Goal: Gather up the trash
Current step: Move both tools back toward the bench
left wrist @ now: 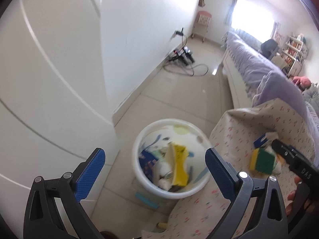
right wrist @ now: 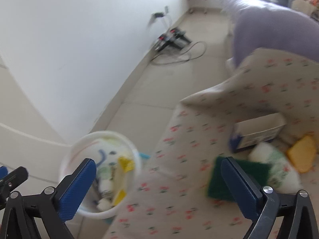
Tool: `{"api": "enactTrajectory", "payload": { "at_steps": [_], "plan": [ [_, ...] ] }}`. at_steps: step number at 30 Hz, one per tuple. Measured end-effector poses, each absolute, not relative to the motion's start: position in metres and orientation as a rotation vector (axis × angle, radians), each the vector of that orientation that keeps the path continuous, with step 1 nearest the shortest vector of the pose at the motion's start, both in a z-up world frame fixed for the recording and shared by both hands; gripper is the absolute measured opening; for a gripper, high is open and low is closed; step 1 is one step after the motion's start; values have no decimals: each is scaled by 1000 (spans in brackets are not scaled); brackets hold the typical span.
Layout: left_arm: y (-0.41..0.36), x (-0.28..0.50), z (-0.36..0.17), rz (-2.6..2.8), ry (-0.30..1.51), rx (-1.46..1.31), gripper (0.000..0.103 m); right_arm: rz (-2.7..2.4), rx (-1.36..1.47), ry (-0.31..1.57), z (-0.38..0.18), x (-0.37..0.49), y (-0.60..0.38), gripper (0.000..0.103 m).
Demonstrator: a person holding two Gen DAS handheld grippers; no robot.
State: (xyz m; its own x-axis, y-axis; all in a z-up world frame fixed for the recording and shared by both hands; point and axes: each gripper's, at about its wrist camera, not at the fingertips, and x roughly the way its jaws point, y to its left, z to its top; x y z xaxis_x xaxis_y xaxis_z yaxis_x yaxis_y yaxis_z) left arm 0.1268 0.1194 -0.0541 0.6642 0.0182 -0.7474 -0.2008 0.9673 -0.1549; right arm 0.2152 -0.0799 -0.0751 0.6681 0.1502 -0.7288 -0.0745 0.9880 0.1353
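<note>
Both tongs stand wide open with nothing between their fingers. In the left wrist view, the left gripper [left wrist: 154,171] has black angular arms and flat blue pads [left wrist: 90,174] with a fine dimpled grain, and it hangs above a round white bucket [left wrist: 139,171] on the pale tiled floor [left wrist: 179,97]. The bucket has a thick, smooth rim and printed splashes of blue and green on its inner wall. Inside it lie a yellow sponge [left wrist: 180,166] on edge, crumpled white paper and a dark blue wrapper, all a little blurred.

In the right wrist view, the right gripper [right wrist: 157,187], of the same build, is over the near left part of a table covered in a cream cloth [right wrist: 179,209] dotted with small red and green flowers; the cloth looks slick and falls in stiff folds at the corner. On the cloth to the right lies the remaining trash: a flat dark green scouring pad [right wrist: 217,183] just beside the right finger, a soft white crumpled piece with green print [right wrist: 279,169], a rounded yellow-orange sponge [right wrist: 302,156] further right, and a white and blue cardboard box [right wrist: 257,134] at the far side. The bucket stands on the floor just left of the table edge, against a white wall [right wrist: 79,49]. Far off, a lilac bedspread [right wrist: 269,33] drapes over a bed, and black cables [right wrist: 175,47] lie tangled along the wall.
</note>
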Motion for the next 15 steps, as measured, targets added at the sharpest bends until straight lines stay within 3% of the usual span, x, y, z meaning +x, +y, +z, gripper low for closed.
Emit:
{"api": "enactTrajectory", "payload": {
  "at_steps": [15],
  "plan": [
    [6,158,-53,15,723,-133,103,-150,226,733,-77,209,-199,103]
  ]
}}
